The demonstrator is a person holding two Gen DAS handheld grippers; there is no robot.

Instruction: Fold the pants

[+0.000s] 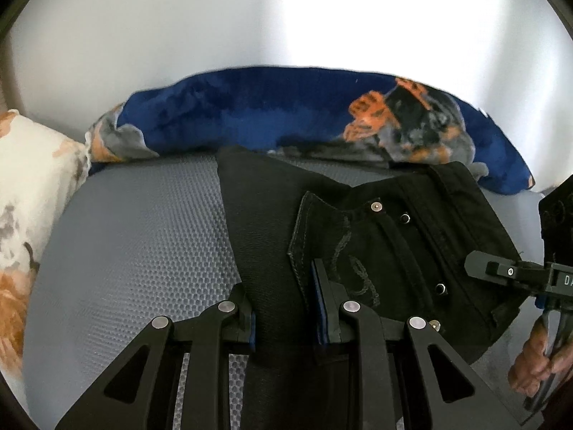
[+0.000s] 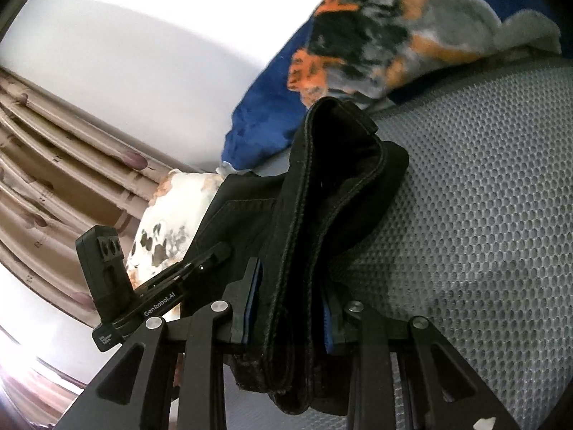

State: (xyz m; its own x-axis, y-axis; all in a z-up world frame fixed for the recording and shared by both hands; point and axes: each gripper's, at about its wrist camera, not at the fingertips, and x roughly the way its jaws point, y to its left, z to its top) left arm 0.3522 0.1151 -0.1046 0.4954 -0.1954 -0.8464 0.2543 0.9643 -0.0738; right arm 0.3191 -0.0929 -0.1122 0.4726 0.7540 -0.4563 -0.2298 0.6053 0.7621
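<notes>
pants: black jeans [image 1: 358,236], one pair, on the grey mesh mattress [image 1: 136,236]; waistband end with rivets and back pocket toward the right, leg running away toward the blue blanket [image 1: 250,114]
left gripper [image 1: 286,308]: fingers pinching a fold of the leg fabric at the near edge
right gripper [image 2: 290,308]: fingers clamped on a thick bunch of waistband fabric, lifted off the mattress
key relation: long axis runs roughly left-right between the two grippers; right gripper nearer the waistband, left nearer the leg
next move (judgement): carry one held end over the other
counts: grippers two; blanket one; floral pillow [image 1: 32,179] one; curtain [image 2: 53,165] one
</notes>
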